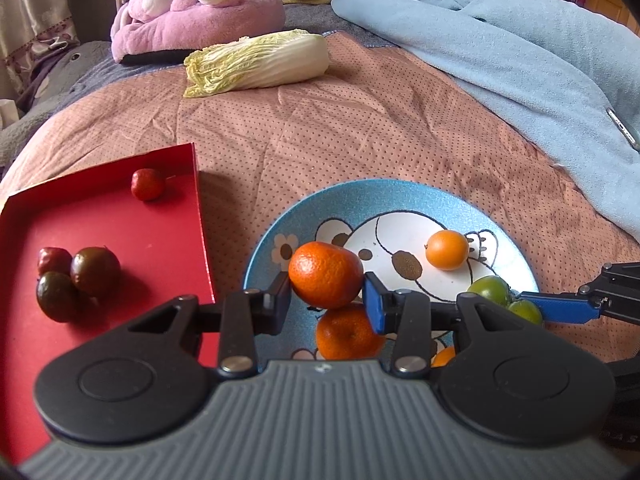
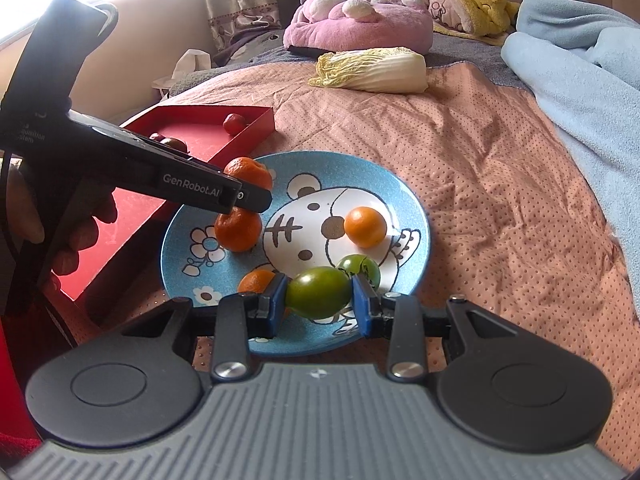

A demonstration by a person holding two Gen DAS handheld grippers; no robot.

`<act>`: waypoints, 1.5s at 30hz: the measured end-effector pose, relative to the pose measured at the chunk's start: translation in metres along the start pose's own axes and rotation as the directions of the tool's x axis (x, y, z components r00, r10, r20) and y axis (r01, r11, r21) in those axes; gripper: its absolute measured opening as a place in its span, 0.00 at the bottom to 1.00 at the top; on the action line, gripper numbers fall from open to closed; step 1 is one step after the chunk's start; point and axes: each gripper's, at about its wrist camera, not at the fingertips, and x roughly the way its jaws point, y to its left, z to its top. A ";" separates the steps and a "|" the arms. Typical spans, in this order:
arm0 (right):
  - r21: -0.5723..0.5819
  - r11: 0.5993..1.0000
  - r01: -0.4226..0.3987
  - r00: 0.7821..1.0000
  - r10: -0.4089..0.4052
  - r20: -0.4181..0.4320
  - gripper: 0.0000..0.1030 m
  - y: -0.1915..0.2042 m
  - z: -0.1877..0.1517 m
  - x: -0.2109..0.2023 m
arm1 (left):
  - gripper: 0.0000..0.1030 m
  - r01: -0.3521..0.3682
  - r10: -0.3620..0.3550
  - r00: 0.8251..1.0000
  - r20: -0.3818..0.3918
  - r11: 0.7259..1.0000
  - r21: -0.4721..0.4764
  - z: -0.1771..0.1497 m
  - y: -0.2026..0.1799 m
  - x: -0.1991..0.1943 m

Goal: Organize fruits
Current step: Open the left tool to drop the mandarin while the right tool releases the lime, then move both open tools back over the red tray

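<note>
A blue cartoon plate (image 1: 400, 196) (image 2: 404, 196) lies on the bed. My left gripper (image 1: 326, 298) is shut on a mandarin (image 1: 325, 274), held just above a second mandarin (image 1: 348, 334) on the plate's left side. My right gripper (image 2: 319, 298) is shut on a green tomato (image 2: 318, 291) at the plate's near edge. Another green tomato (image 2: 359, 269), a small orange (image 2: 365, 227) and one more orange fruit (image 2: 256, 280) also sit on the plate. A red tray (image 1: 120, 232) (image 2: 200, 120) to the left holds dark tomatoes (image 1: 94, 270) and small red fruits (image 1: 147, 184).
A napa cabbage (image 1: 260, 62) lies farther back on the pink quilt (image 1: 360, 128). A light blue blanket (image 1: 520, 48) covers the right side, with a phone (image 1: 622, 126) on it. Pink plush toys (image 1: 200, 12) sit at the head of the bed.
</note>
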 end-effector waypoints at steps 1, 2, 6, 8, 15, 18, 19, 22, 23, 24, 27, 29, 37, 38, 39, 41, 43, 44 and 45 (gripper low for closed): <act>-0.002 1.000 0.000 1.000 0.000 0.000 0.39 0.000 0.000 0.000 | 0.41 0.004 -0.004 1.000 -0.003 1.000 -0.006 0.000 0.001 0.000; -0.004 1.000 0.001 1.000 -0.001 0.001 0.39 0.001 0.000 0.000 | 0.41 0.007 -0.007 1.000 -0.004 1.000 -0.010 0.000 0.001 -0.001; -0.005 1.000 0.001 1.000 -0.001 0.001 0.39 0.002 0.001 -0.002 | 0.45 0.006 -0.006 1.000 0.006 1.000 -0.002 -0.001 0.000 -0.006; -0.005 1.000 0.001 1.000 -0.001 0.005 0.39 0.002 0.001 -0.003 | 0.45 0.013 -0.013 1.000 0.013 1.000 -0.004 -0.001 0.002 -0.011; -0.008 1.000 -0.002 1.000 0.002 0.016 0.39 0.008 0.011 0.005 | 0.45 0.031 -0.031 0.998 0.048 0.999 0.012 -0.008 0.006 -0.034; -0.010 1.000 -0.002 1.000 0.003 0.016 0.39 0.011 0.017 0.014 | 0.45 0.032 -0.033 0.998 0.058 0.999 0.003 -0.012 0.011 -0.042; -0.010 1.000 -0.002 1.000 0.002 0.016 0.39 0.012 0.019 0.017 | 0.45 0.034 -0.034 0.998 0.062 0.999 0.002 -0.013 0.013 -0.044; -0.009 1.000 0.005 1.000 -0.005 0.005 0.39 0.013 0.022 0.028 | 0.45 0.030 -0.030 0.998 0.064 1.000 -0.004 -0.019 0.018 -0.050; -0.009 1.000 0.007 1.000 -0.007 0.002 0.39 0.013 0.022 0.031 | 0.45 0.032 -0.032 0.997 0.064 0.999 -0.009 -0.020 0.020 -0.051; -0.009 1.000 0.009 1.000 -0.009 -0.001 0.39 0.013 0.023 0.033 | 0.45 0.032 -0.032 0.998 0.062 0.999 -0.014 -0.023 0.023 -0.053; -0.013 1.000 0.018 1.000 -0.018 -0.003 0.40 0.013 0.023 0.037 | 0.45 0.020 -0.019 0.998 0.057 1.000 -0.018 -0.027 0.030 -0.055; -0.011 1.000 0.020 1.000 -0.020 -0.002 0.41 0.014 0.024 0.036 | 0.45 0.012 -0.010 0.998 0.054 1.000 -0.027 -0.028 0.034 -0.057; -0.029 0.999 0.038 0.998 -0.036 0.051 0.74 0.021 0.024 0.012 | 0.45 -0.013 0.017 0.997 0.071 0.999 -0.051 -0.025 0.036 -0.071; -0.032 0.999 0.035 0.998 -0.033 0.056 0.74 0.023 0.023 0.008 | 0.45 -0.017 0.021 0.997 0.075 0.999 -0.051 -0.025 0.035 -0.075; -0.034 0.999 0.031 0.998 -0.029 0.061 0.76 0.025 0.023 0.005 | 0.45 -0.023 0.027 0.997 0.079 0.998 -0.054 -0.025 0.035 -0.079; -0.038 0.999 0.020 0.997 -0.017 0.074 0.78 0.029 0.022 -0.003 | 0.45 -0.037 0.042 0.996 0.081 0.997 -0.066 -0.024 0.035 -0.087; -0.042 0.999 0.000 0.996 0.004 0.089 0.79 0.034 0.024 -0.009 | 0.45 -0.050 0.058 0.995 0.083 0.995 -0.089 -0.023 0.039 -0.100; -0.046 0.999 -0.012 0.995 0.016 0.098 0.79 0.038 0.027 -0.012 | 0.45 -0.061 0.070 0.994 0.081 0.993 -0.103 -0.021 0.042 -0.106; -0.051 0.998 -0.023 0.994 0.029 0.105 0.79 0.041 0.029 -0.015 | 0.45 -0.078 0.087 0.994 0.071 0.990 -0.120 -0.019 0.045 -0.113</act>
